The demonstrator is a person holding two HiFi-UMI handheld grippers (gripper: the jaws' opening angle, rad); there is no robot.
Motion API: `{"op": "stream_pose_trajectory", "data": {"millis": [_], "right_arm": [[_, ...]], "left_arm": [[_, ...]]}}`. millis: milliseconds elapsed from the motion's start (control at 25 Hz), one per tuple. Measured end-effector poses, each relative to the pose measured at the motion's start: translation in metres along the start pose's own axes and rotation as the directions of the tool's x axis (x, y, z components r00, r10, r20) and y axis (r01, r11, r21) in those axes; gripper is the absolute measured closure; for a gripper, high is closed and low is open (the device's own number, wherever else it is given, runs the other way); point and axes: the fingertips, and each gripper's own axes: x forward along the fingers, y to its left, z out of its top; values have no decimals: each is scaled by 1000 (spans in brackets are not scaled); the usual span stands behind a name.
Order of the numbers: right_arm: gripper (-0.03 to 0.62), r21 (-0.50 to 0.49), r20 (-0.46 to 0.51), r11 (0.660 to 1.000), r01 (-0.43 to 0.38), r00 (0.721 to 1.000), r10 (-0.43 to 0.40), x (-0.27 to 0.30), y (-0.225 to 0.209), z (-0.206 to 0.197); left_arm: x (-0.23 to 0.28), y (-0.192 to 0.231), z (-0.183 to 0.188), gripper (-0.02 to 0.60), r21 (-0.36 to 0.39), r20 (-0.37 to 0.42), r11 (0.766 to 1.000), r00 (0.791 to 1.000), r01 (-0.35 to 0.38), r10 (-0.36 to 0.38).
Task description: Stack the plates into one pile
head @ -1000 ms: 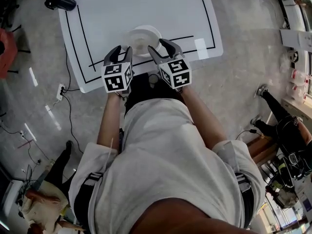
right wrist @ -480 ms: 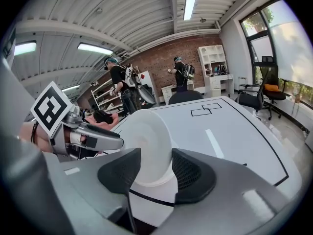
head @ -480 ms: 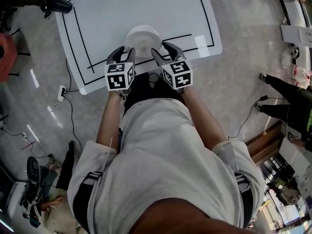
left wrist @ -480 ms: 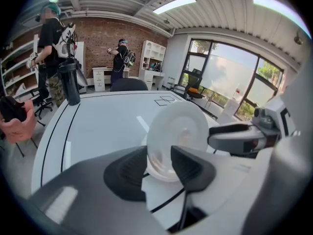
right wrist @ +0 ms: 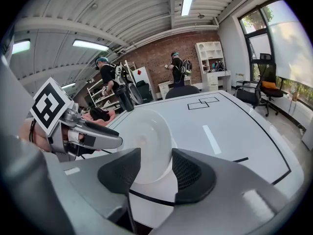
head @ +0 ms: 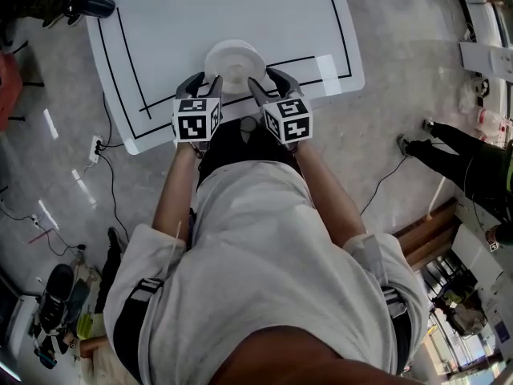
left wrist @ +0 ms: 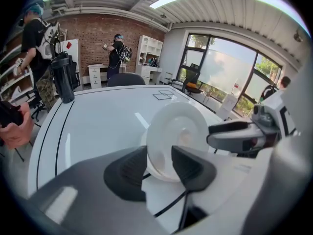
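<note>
A pile of white plates (head: 234, 61) sits near the front edge of the white table (head: 200, 14), across a black line. My left gripper (head: 200, 84) is just short of the pile's near left side, and my right gripper (head: 269, 79) is just short of its near right side. Through the left gripper (left wrist: 159, 166) I see the pile (left wrist: 177, 136) beyond the parted jaws, with the other gripper's finger beside it. The right gripper (right wrist: 155, 173) likewise looks at the pile (right wrist: 146, 143) past parted jaws. Both are open and hold nothing.
A black bottle (head: 88, 2) stands at the table's far left corner. White tape strips (head: 327, 69) lie on the table to the right. A power strip and cables (head: 96, 147) lie on the floor at left. People stand around, one at the right (head: 465, 151).
Both grippers stay on either side of the pile's near side, almost unmoved. The people at the room's edges have shifted.
</note>
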Motion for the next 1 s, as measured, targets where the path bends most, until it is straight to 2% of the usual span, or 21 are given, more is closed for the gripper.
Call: {"op": "stream_pose_trajectory", "data": {"millis": [1000], "right_arm": [[382, -12, -74, 1000, 22, 997, -23, 27, -9, -17]], "left_arm": [[29, 12, -7, 425, 13, -49, 1000, 999, 13, -12]]}}
